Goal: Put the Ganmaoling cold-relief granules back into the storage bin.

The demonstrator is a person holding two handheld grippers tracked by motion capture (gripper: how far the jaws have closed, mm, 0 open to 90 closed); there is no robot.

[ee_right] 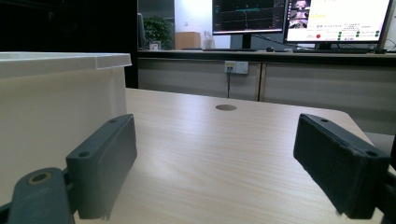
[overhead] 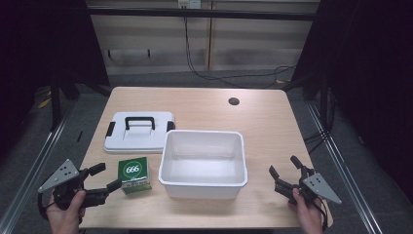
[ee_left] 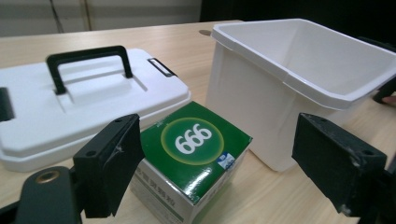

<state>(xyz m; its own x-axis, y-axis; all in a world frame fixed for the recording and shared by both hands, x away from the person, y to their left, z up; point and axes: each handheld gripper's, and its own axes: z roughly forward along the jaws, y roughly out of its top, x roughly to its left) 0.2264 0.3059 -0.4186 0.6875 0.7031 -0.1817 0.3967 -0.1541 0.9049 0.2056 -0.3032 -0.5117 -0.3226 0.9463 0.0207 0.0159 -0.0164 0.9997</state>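
Green box [overhead: 134,174] marked "666" sits on the table [overhead: 263,126], near the front-left edge, just beside the left wall of the white bin [overhead: 203,164]; from the high view can't tell if they touch. White lid [overhead: 139,131] with black handle lies flat behind the box, next to the bin's back-left corner.

Left gripper [overhead: 108,177] is low at the table's front-left corner, pointed at the box. Jaws are apart, nothing clamped; in the left gripper view the box [ee_left: 194,156] sits ahead between the two jaws, pads not on it.

Right gripper [overhead: 285,170] is at the front right, well clear of the bin. Jaws wide apart, empty; bare tabletop between them in the right gripper view.
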